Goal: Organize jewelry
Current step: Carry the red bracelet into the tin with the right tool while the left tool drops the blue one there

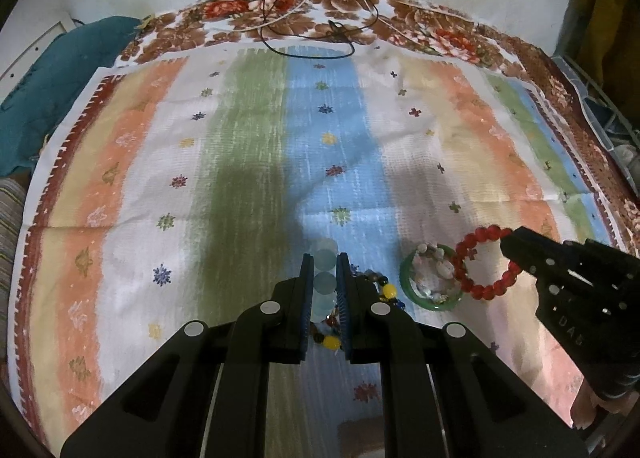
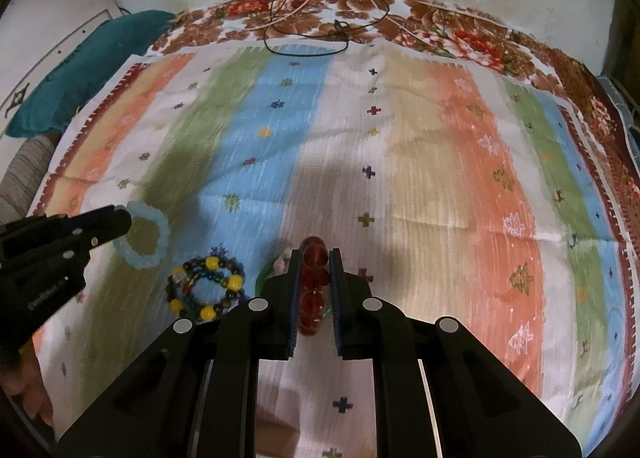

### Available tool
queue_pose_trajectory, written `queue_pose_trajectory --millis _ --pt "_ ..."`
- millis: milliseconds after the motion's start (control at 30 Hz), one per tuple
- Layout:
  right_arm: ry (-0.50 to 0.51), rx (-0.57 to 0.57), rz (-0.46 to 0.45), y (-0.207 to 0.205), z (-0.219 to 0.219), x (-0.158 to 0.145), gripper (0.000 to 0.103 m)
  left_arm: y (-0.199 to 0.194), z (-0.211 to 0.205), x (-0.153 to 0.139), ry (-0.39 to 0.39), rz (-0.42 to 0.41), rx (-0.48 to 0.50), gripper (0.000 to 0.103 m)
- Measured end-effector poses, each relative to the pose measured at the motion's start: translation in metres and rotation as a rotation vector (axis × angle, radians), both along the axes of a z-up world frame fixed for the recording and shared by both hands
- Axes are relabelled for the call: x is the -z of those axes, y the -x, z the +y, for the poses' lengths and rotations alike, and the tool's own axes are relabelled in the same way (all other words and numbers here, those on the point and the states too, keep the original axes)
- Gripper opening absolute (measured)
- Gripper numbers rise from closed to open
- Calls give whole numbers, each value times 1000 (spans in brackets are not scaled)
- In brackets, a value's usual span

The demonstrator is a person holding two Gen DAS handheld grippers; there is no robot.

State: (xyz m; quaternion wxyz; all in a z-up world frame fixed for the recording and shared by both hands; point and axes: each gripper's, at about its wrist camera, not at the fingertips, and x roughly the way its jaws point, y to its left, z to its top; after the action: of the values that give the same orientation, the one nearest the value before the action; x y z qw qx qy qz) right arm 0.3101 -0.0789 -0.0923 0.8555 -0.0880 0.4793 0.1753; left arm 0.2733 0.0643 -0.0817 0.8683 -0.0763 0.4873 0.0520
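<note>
My left gripper [image 1: 325, 260] is shut on a pale blue bead bracelet [image 1: 325, 282]; in the right wrist view the bracelet [image 2: 150, 236] hangs from the left gripper [image 2: 124, 220]. My right gripper [image 2: 315, 254] is shut on a red bead bracelet [image 2: 314, 286]; it also shows in the left wrist view [image 1: 486, 264] held by the right gripper [image 1: 508, 238]. A bracelet with dark and yellow beads [image 2: 206, 288] lies on the cloth between the grippers, partly hidden under my left fingers [image 1: 386, 290]. A green bangle [image 1: 432, 278] with a pale shell bracelet inside lies beside the red one.
A striped, patterned cloth [image 1: 240, 158] covers the surface, over a floral brown sheet [image 1: 460, 34]. Black and white cables [image 1: 304, 30] lie at the far edge by the wall. A teal cushion [image 1: 60, 78] sits at the far left.
</note>
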Motion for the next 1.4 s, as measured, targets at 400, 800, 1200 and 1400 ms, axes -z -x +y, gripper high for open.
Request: queue_pose_trajectory --millis 400,800,1200,1400 --pt "-44 -5 -43 27 -6 -24 14 28 -19 -24 -60 -48 41 11" --pt "-77 -21 -86 59 -14 -46 14 63 -40 -50 -37 -106 87 11" --pt "-127 -38 -107 99 -23 -64 14 98 -55 -66 0 -139 121 11" --pt "-114 -38 -117 114 -27 -64 14 115 -58 -68 9 -148 124 11"
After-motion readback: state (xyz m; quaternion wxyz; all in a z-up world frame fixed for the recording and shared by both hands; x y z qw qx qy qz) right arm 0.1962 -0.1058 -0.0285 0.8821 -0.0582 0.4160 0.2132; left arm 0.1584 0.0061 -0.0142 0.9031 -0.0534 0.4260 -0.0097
